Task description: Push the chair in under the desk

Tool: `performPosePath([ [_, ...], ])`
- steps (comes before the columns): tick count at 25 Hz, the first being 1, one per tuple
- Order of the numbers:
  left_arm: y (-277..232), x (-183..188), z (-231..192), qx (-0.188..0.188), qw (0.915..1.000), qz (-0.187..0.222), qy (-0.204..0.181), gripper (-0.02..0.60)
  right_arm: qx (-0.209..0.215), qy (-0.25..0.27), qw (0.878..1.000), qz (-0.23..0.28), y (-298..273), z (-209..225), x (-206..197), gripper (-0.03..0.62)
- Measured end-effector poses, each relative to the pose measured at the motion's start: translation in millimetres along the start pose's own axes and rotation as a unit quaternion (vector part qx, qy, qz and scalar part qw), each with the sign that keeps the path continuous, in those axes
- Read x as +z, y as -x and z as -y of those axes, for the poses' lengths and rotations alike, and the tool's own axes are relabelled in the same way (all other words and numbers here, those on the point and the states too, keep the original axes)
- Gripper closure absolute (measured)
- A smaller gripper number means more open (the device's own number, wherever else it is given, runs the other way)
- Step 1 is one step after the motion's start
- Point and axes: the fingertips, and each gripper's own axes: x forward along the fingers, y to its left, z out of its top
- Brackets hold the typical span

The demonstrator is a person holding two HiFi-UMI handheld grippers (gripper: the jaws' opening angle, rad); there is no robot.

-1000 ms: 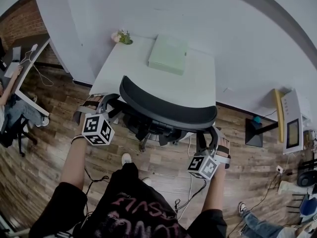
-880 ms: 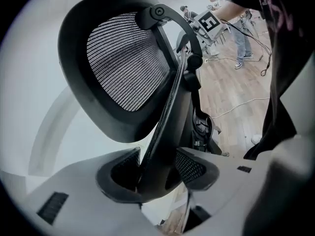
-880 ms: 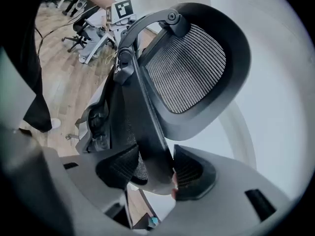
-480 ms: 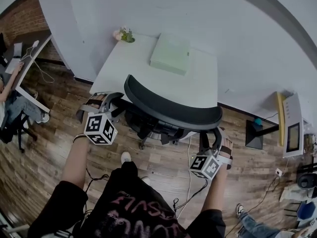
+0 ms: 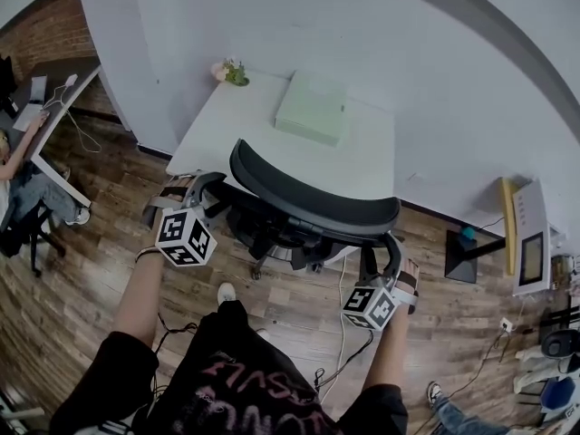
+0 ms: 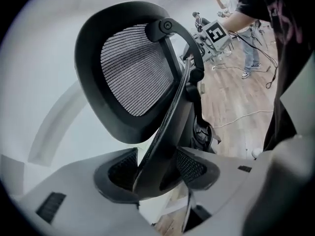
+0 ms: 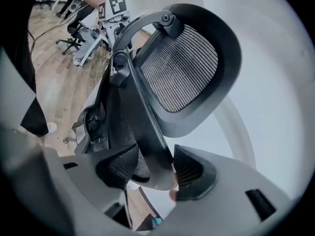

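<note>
Against the near edge of the white rectangular desk (image 5: 272, 139) stands the black mesh-backed office chair (image 5: 313, 205), its curved backrest facing the person and its base on the brown wooden plank floor (image 5: 299, 311). At the backrest's left rim, the left gripper (image 5: 207, 181) has its jaws opening: the dark frame edge runs between the pads with a gap on each side. At the right rim, the right gripper (image 5: 385, 243) has its pads closed on the frame edge, which fills the space between them. Each gripper's cube shows square black-and-white markers. On the desk lie a pale green flat box (image 5: 313, 107) and a small potted plant (image 5: 231, 71). Pink lettering on the person's black shirt (image 5: 245, 379) appears upside down and cannot be read.
</note>
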Motion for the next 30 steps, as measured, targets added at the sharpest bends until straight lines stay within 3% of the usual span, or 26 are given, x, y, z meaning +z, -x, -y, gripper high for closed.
performPosePath([
  [4,18,1,-3,0.025,0.9990,0.015,0.033,0.337,-0.014,-0.034,0.999,0.005,17,4,-3,0.364],
  [7,34,5,-4,0.047,0.9949,0.041,0.079,0.337,-0.024,-0.085,0.996,0.008,32,6,-5,0.378],
  [12,56,5,-1,0.079,0.9859,0.066,0.132,0.339,-0.044,-0.177,0.983,0.022,57,10,-1,0.458],
  [18,89,4,-7,0.124,0.9600,0.105,0.228,0.410,-0.041,-0.274,0.960,0.046,78,8,13,0.536],
  [30,133,-1,-9,0.176,0.9142,0.158,0.329,0.557,-0.038,-0.379,0.921,0.087,107,13,30,0.563],
])
